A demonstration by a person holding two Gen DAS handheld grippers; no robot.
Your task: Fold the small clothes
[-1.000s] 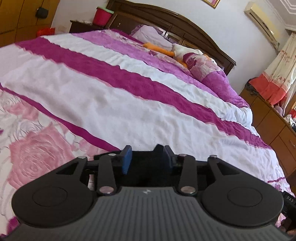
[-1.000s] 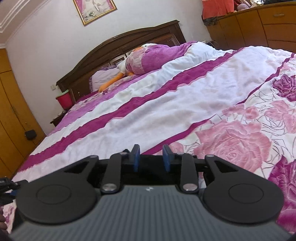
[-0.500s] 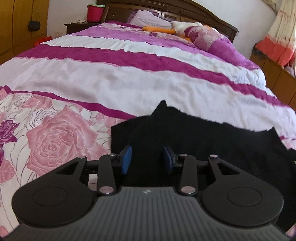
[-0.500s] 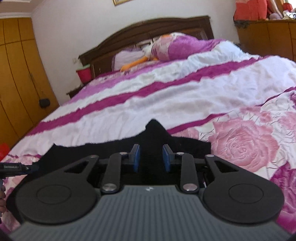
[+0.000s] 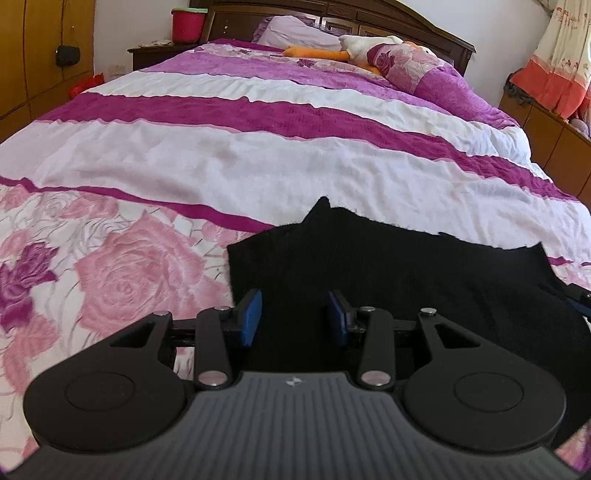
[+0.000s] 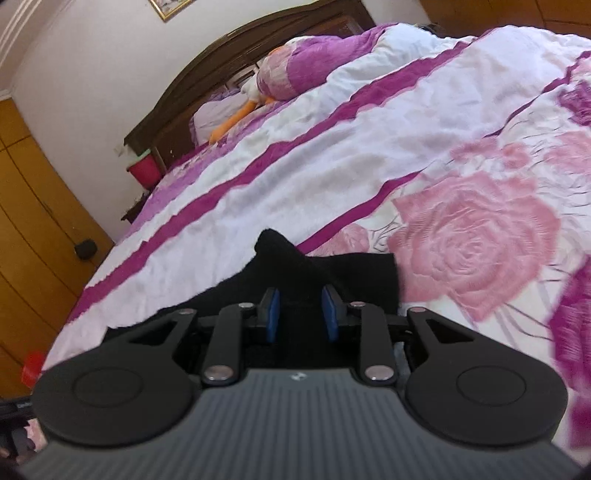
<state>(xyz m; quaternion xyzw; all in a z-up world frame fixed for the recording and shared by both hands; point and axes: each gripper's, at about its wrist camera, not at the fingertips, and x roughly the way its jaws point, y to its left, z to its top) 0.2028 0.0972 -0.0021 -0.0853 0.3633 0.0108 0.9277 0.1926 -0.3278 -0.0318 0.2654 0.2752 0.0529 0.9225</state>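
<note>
A black garment (image 5: 388,280) lies spread on the near part of the bed (image 5: 258,155), over the rose-patterned border of the quilt (image 5: 129,266) and reaching up to the white band beyond it. In the left wrist view its far edge runs across the frame, with one corner standing up in a small peak; in the right wrist view the same peak rises just ahead of the blue pads (image 6: 272,317), and the cloth's right edge ends against a large pink rose. The left gripper (image 5: 294,317) sits over the garment with its jaws parted, black fabric filling the gap between the pads; whether the pads touch the cloth cannot be told. The right gripper (image 6: 302,317) likewise has its jaws apart, by a narrower gap, with dark fabric between and ahead of them, and contact cannot be judged. The quilt carries broad magenta and white stripes running toward the head of the bed. There, a rolled purple blanket (image 5: 417,70) lies beside a white plush duck (image 5: 354,46) with an orange bill, in front of a pale pillow (image 5: 291,31) and a dark wooden headboard (image 5: 369,22). A red bucket (image 5: 187,24) stands on a nightstand (image 5: 159,55) at the far left corner, next to yellow wardrobe doors (image 5: 40,55).
</note>
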